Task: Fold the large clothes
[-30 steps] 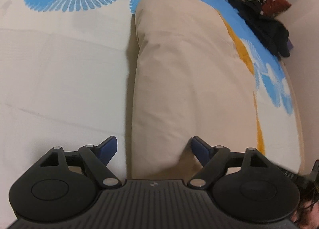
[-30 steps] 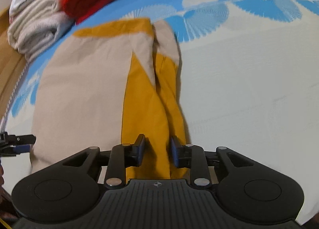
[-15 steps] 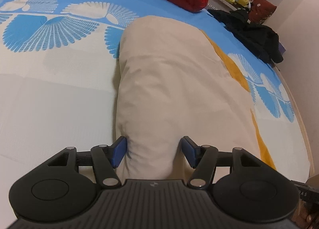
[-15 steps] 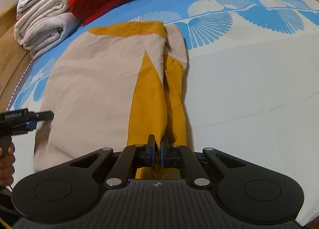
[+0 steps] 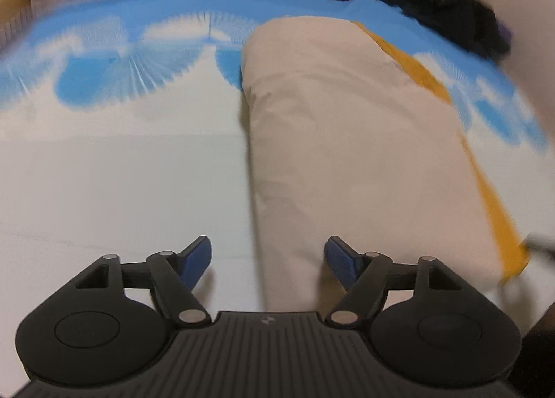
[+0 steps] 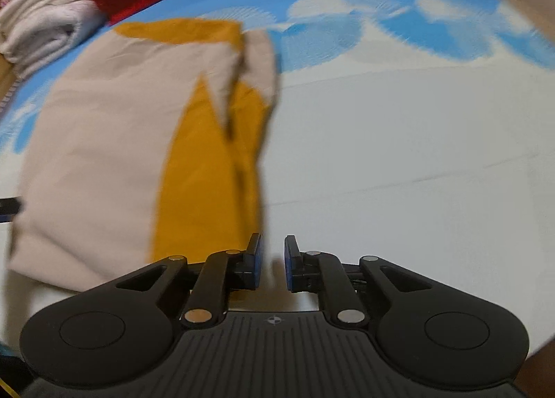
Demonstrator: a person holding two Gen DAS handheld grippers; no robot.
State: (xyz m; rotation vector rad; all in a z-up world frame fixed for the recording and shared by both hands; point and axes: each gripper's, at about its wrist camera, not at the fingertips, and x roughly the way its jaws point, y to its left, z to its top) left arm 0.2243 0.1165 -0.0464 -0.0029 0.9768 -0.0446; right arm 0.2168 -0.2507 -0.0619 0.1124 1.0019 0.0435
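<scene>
Right wrist view: the right hand-held gripper (image 6: 272, 266), clamped on the garment's (image 6: 114, 162) yellow edge moments ago, is opening, empty; the left hand-held gripper (image 5: 269, 259) is spread, opening, released. The fold seems laid down.

Left claw (image 5: 267, 259) and right claw (image 6: 271, 266), each seen from its own wrist camera. Both share one build: a matte black body with a ribbed central plate bearing a small round crosshair mark, flanked by two rounded housings with a circular recess in each. Black linkage arms pivot on silver pins. Fingers (image 5: 194, 261) end in blue pads; those of the right claw (image 6: 290, 264) are likewise blue-faced.
</scene>
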